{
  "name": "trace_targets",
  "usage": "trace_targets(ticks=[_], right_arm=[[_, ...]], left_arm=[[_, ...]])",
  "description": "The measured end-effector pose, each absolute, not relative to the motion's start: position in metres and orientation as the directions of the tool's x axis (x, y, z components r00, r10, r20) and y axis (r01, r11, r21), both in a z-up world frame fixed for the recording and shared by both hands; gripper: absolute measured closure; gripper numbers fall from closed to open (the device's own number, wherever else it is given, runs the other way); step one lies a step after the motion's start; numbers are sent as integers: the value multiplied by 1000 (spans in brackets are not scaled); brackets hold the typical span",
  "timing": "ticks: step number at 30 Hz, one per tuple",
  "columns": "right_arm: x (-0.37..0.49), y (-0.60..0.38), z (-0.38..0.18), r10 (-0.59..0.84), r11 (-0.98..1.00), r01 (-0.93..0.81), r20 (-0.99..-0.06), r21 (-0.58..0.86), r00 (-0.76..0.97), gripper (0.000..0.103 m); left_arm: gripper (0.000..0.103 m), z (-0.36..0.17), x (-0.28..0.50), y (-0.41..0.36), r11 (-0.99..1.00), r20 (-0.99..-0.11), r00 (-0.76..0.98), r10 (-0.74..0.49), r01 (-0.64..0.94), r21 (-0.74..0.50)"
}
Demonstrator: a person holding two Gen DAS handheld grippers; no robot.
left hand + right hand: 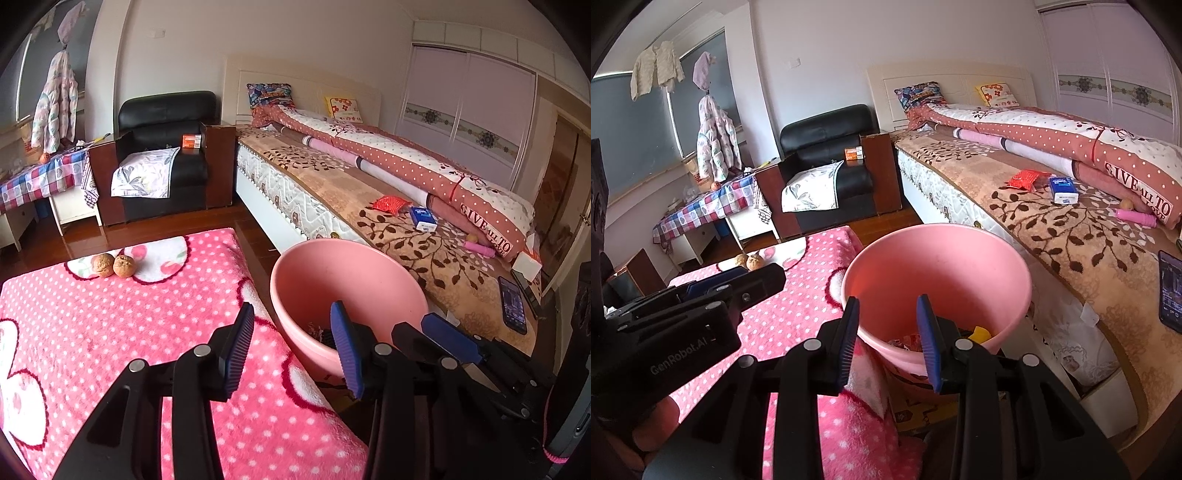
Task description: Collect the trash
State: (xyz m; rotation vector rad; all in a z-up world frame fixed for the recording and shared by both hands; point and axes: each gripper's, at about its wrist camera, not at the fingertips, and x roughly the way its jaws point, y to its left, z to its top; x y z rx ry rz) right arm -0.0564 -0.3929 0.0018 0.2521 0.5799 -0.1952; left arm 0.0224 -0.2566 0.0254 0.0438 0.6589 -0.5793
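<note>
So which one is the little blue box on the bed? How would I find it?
Start at the long bed with the brown leaf-pattern cover, right of the pink bucket. Look along it to the rolled-up dotted quilt; just in front of that lies the small blue and white box. The red packet beside it is crinkly and flat, while the box is straight-edged.

- The pink dotted surface (pixel 110 332) before me carries two walnuts (pixel 113 264).
- The bed (pixel 424 258) carries a red packet (pixel 390 204), blue box (pixel 423 218), phone (pixel 512 304).
</note>
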Motion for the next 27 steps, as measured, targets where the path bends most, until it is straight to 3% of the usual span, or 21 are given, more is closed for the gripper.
trace_targets(ticks=[27], right_arm=[[-59, -387, 1, -108, 952, 250, -567, 178, 817, 70]], left_arm=[[60, 27, 18, -252, 843, -588, 641, -493, 519, -141]])
